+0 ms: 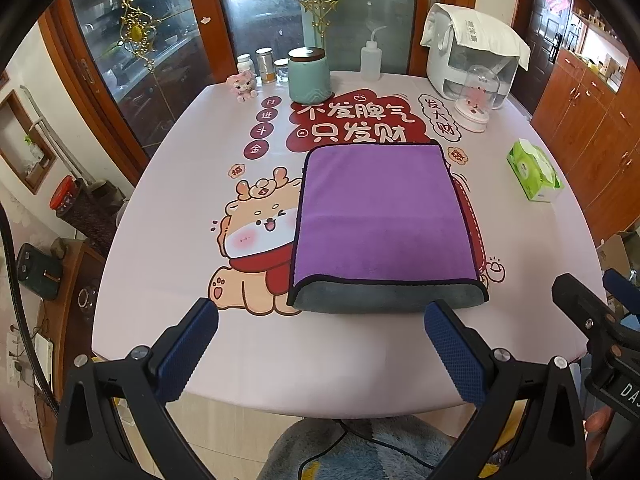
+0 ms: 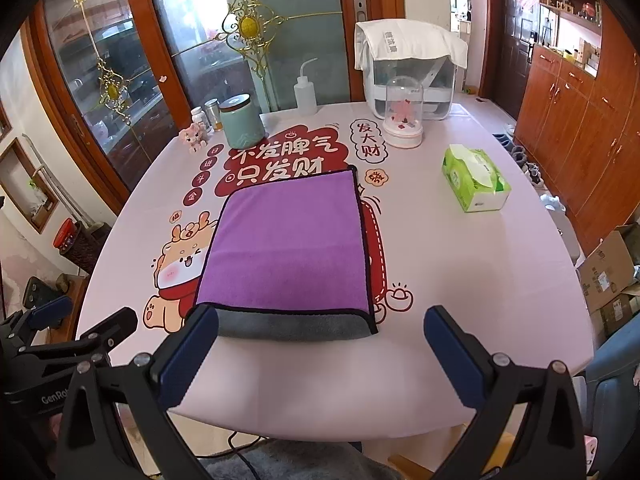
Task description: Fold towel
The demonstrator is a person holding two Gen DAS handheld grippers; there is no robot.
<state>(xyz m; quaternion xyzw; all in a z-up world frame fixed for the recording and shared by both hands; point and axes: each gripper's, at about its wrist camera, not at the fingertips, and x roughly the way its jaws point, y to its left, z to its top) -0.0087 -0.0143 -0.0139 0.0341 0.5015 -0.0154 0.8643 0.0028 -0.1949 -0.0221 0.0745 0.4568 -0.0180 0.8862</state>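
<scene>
Left wrist view shows the towel (image 1: 384, 224) folded once on the table (image 1: 168, 264); further folding seems left, with left gripper (image 1: 320, 344) and right gripper (image 2: 320, 344) wide, empty

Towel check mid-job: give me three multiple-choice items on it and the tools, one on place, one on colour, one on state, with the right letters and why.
1. Where does the green tissue box sit relative to the towel?
A. on top of it
B. to its right, apart
C. to its left, touching

2. What colour is the towel's top face?
A. purple
B. green
C. white

3. How do the left tool and right tool stand?
A. both shut on the towel
B. one shut, one open
C. both open, holding nothing

Answers: B, bare tablecloth lies between box and towel; A, purple shows above a grey underside at the near edge; C, both show wide gaps between their fingers, short of the towel.
</scene>
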